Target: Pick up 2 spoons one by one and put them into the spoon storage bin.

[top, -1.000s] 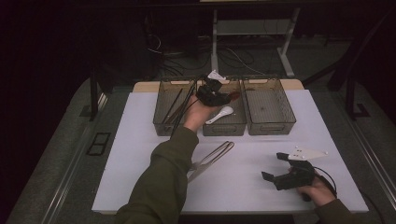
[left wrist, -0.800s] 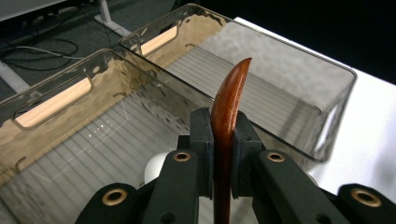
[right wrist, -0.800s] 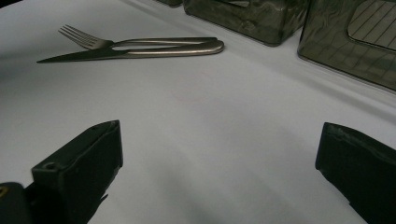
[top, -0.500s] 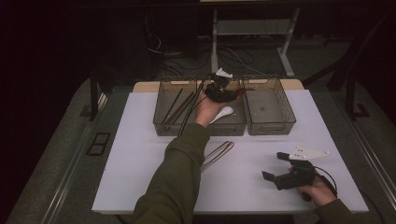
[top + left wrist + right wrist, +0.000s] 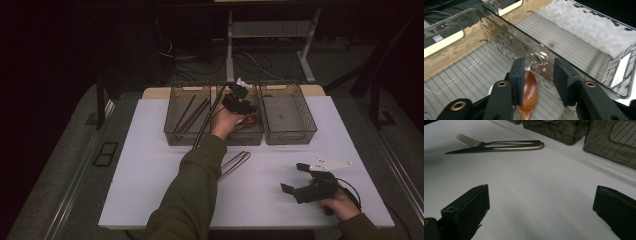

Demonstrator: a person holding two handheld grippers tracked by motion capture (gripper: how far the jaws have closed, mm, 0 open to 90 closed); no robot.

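The left gripper (image 5: pixel 537 82) view shows a brown wooden spoon (image 5: pixel 529 93) on the ribbed floor of the middle clear plastic bin (image 5: pixel 252 136); its handle is cut off. The jaws have just been opening and stand apart, one pad touching the spoon. From above, three bins sit at twelve o'clock. The right gripper (image 5: pixel 300 182) rests spread on the white worktop (image 5: pixel 150 170); its view shows one steel fork (image 5: pixel 471 142) and knife (image 5: pixel 474 150).

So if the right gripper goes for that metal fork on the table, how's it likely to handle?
The fork looks like stiff, polished metal, so it probably won't bend but may slip between the pads. It lies flat against a knife, so it's likely hard to get under and apt to slide when pushed.
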